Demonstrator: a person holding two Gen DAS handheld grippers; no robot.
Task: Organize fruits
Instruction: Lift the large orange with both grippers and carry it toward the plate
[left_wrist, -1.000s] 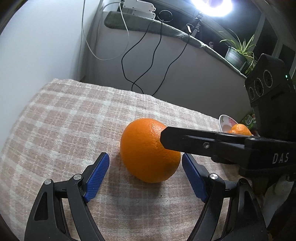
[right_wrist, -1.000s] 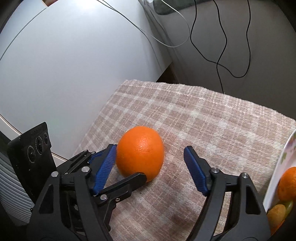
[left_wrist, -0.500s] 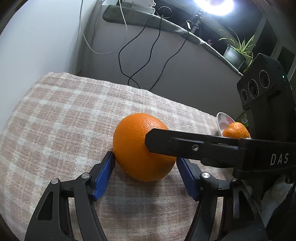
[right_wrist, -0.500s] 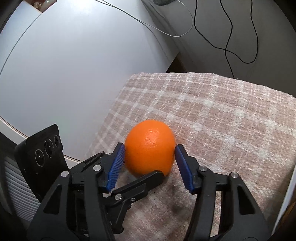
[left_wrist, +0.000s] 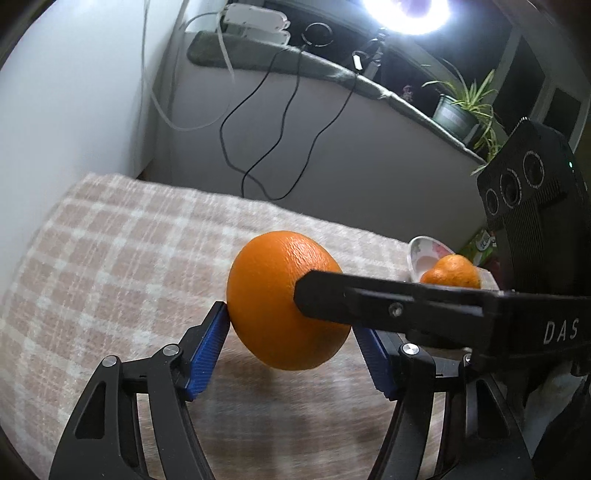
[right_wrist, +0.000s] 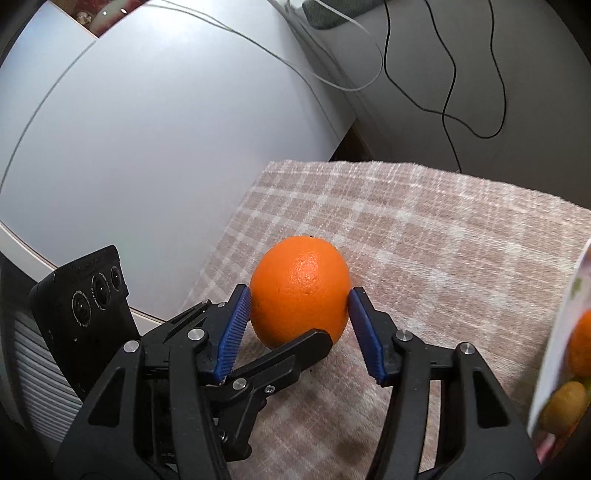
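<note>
Both my grippers are clamped on the same fruit. My left gripper (left_wrist: 290, 325) has its ribbed blue pads (left_wrist: 208, 349) pressed against the flanks of the big round orange with pebbled skin (left_wrist: 284, 306), and my right gripper (right_wrist: 300, 319) squeezes it crosswise, blue pads touching the peel on both sides. Neither pair of jaws is moving much; both hold the orange (right_wrist: 301, 291) at its widest girth.

The orange sits over the near part of the beige-and-white checked woven cloth (left_wrist: 122, 258). In the left view a shadow lies under it, so I judge it just clear of the cloth, though I cannot be sure.

I judge it fairly heavy for its size, firm but with a little give, and its dimpled, slightly waxy peel could roll out of a narrow pinch. The equator is the right place to hold; squeezing harder would only bruise it.

The left view alone shows the pale floral bowl (left_wrist: 424, 254) beyond the right gripper's black finger, with a smaller orange fruit (left_wrist: 452, 271) in it, plus a potted spider plant (left_wrist: 461, 110) and a bright ring lamp (left_wrist: 404, 13). The right view alone shows the bowl's rim (right_wrist: 561, 332) close at the right edge, holding orange and yellowish fruit, and the wide white panel (right_wrist: 147, 147) beside the cloth.
</note>
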